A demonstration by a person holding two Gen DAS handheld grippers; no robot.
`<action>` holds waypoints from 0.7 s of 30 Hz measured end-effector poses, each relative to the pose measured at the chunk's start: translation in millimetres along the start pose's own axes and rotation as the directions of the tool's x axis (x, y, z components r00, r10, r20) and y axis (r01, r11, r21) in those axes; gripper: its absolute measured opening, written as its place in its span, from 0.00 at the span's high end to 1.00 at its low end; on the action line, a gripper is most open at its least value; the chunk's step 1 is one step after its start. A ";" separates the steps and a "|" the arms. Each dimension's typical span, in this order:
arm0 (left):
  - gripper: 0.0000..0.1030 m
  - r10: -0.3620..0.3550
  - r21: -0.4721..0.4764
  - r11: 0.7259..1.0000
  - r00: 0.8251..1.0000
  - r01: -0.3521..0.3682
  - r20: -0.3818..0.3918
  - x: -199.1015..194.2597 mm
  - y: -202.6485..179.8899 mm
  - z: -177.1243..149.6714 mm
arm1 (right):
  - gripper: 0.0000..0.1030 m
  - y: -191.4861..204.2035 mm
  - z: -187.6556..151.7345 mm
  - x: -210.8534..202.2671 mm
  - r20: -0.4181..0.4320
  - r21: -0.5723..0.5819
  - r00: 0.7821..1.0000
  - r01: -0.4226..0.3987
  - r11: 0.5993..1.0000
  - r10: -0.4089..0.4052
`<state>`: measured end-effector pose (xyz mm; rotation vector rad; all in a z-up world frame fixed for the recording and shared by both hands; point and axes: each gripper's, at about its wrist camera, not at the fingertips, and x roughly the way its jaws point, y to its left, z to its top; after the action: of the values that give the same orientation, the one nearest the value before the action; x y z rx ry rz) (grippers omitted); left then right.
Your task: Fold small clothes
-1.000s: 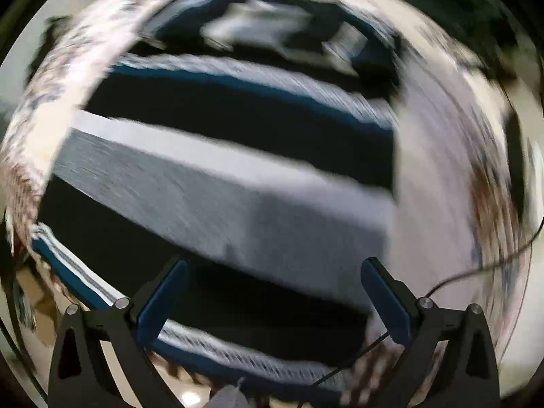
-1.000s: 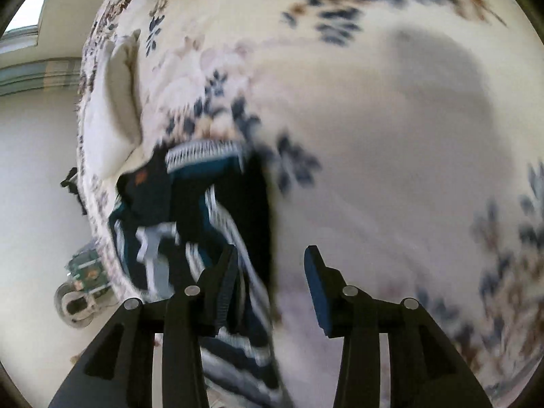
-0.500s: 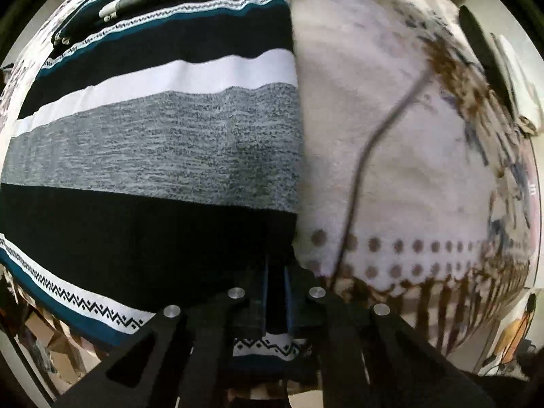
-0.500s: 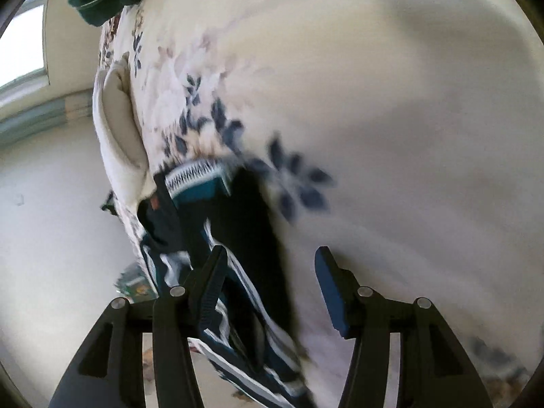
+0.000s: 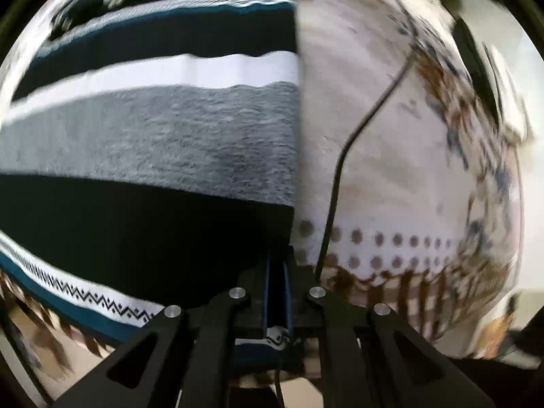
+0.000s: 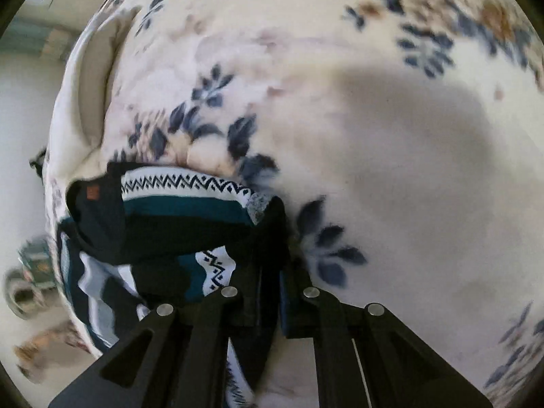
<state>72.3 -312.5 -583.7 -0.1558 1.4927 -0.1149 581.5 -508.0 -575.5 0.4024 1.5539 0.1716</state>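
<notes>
Between the fingers of each hand-held gripper we pinch the striped sweater's hem, left (image 5: 276, 292) easing open a touch on the near corner, right (image 6: 270, 292) closing on the edge, sweater (image 5: 153, 142) spread ahead on the bed (image 6: 391, 170), ready for folding.

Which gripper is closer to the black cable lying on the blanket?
Left. The left gripper pinches the striped sweater's corner right beside the black cable. The right gripper, closing on another sweater edge, shows no cable in its view.
</notes>
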 end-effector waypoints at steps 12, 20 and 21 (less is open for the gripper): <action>0.35 -0.044 -0.186 0.982 0.999 0.042 -0.007 -18.8 45.5 10.0 | 0.55 40.7 -58.3 -34.0 -0.178 -0.159 0.978 -0.138 0.978 0.109; 0.35 -0.049 -0.168 0.985 0.999 0.045 -0.017 -7.5 27.3 8.2 | 0.88 70.8 -78.5 5.8 -0.171 -0.312 0.985 -0.020 0.950 -0.035; 0.35 -0.052 -0.173 0.984 0.999 0.048 -0.018 -7.4 28.0 7.6 | 0.92 73.8 -79.8 1.5 -0.156 -0.319 0.987 -0.024 0.947 -0.028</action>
<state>78.7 -283.4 -580.7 -0.3322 1.5213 -0.0275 513.2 -428.0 -548.1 0.1316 1.6475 0.4578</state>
